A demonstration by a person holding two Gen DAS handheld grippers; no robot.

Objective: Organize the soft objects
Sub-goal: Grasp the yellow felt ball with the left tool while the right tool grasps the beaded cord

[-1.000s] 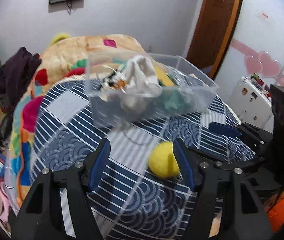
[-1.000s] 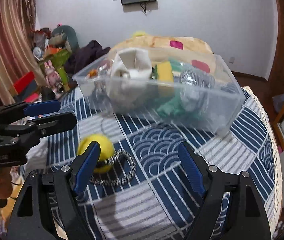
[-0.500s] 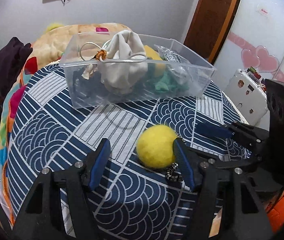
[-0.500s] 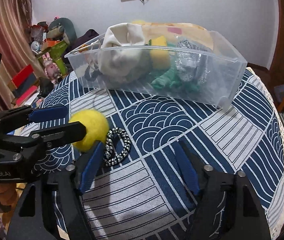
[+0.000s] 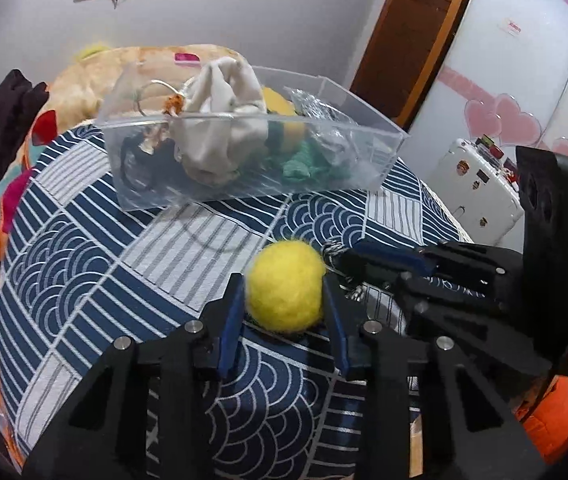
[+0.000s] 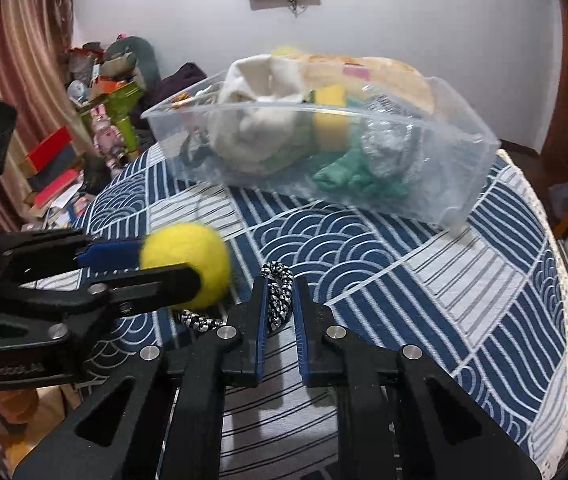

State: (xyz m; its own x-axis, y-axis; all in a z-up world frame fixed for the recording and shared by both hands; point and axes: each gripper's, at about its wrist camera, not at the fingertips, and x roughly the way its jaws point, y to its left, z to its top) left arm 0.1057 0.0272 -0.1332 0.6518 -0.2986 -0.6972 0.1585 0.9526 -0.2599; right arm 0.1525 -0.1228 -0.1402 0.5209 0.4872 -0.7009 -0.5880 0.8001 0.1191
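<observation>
Your left gripper (image 5: 286,312) has just closed its jaws on the ball (image 5: 284,285), your right (image 6: 280,312) on the cord (image 6: 280,294), both near the bin (image 5: 244,184). The ball looks light and squashy: grip mid-ball, gently.

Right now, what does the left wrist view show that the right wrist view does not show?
Only the left wrist view shows the white fridge with pink hearts and the wooden door. Only the right wrist view shows the striped curtain and the toy clutter. Both show the left gripper shut on the yellow ball, the right gripper shut on the braided cord, and the clear bin on the patterned cloth.
</observation>
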